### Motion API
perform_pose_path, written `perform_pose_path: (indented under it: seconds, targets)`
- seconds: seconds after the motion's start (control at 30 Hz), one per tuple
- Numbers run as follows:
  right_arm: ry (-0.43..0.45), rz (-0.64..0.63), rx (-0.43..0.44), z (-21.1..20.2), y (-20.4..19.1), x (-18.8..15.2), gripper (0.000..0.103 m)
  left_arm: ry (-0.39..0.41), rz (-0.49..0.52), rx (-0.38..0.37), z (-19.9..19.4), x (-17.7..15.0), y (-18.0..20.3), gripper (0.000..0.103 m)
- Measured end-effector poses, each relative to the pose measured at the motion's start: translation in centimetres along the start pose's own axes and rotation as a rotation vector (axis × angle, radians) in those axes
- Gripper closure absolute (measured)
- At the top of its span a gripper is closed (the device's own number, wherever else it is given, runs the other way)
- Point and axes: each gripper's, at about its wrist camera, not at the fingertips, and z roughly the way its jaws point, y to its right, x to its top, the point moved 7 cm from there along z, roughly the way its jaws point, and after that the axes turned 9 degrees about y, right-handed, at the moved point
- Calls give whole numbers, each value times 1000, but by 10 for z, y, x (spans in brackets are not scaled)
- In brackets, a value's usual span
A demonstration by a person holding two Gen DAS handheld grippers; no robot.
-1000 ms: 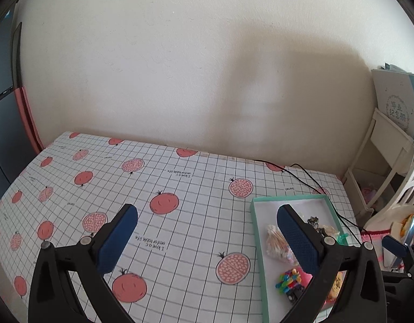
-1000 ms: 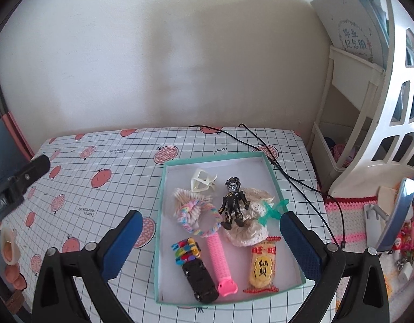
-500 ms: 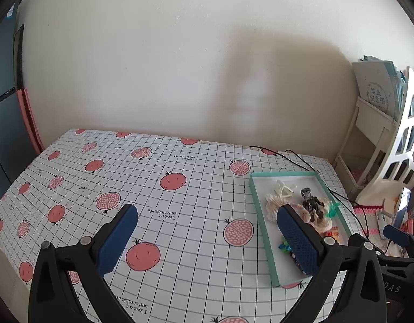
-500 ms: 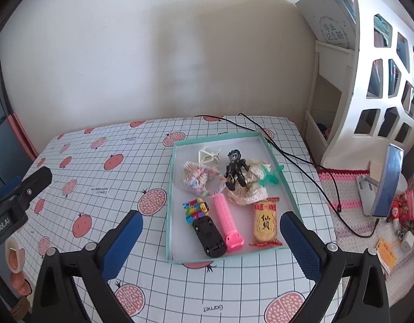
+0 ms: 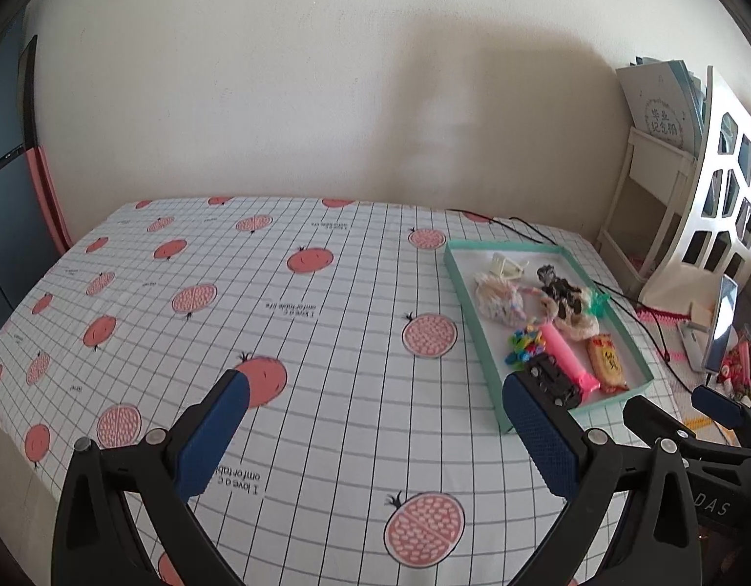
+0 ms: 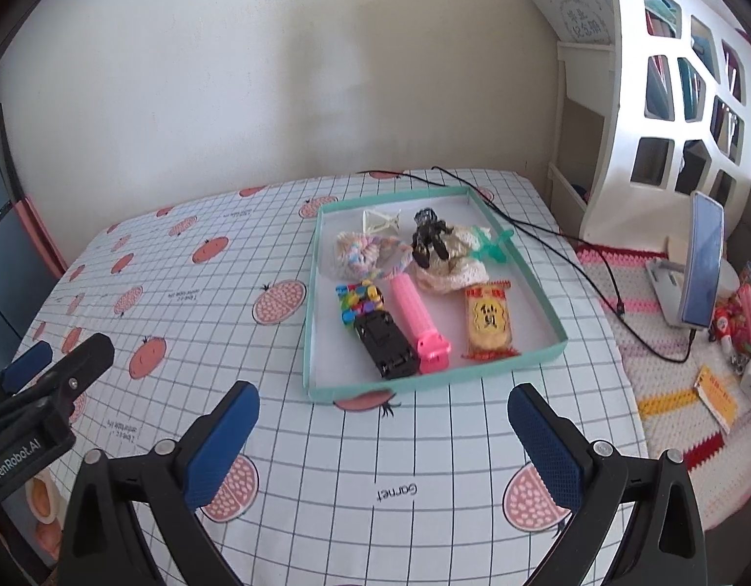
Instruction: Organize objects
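Note:
A shallow teal-rimmed tray (image 6: 541, 298) sits on the table's right side; it also shows in the left wrist view (image 5: 468, 303). It holds a black toy car (image 6: 385, 342), a pink clip (image 6: 419, 322), a snack packet (image 6: 488, 322), a colourful bead toy (image 6: 358, 295), a black figure (image 6: 429, 239) on cream crochet, a pastel scrunchie (image 6: 358, 256) and a white clip (image 6: 378, 219). My right gripper (image 6: 383, 415) is open and empty, in front of the tray. My left gripper (image 5: 375, 405) is open and empty, left of the tray.
The table has a white grid cloth (image 5: 278, 322) with pink fruit prints. A black cable (image 6: 571, 263) runs past the tray's right side. A white shelf (image 6: 678, 112) and a phone on a stand (image 6: 700, 263) are to the right.
Both grippers have drawn back and up from the table, so the tray looks smaller and farther. Both stay open and empty.

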Motion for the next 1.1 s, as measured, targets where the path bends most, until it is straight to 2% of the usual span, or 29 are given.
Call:
perform_pose_path:
  seconds: [0.37,0.7,1.1]
  targets:
    - [-70,-7,-36,13,10,-48,0,-61,5,9,0,-61,-6,0]
    - [-95,-32,-59,26,7,-60,0,-98,-14,31,14,-75,-12,0]
    - [-175,-7,-89,54,18,-87,0,-207,-44,54,48,-107,-19,0]
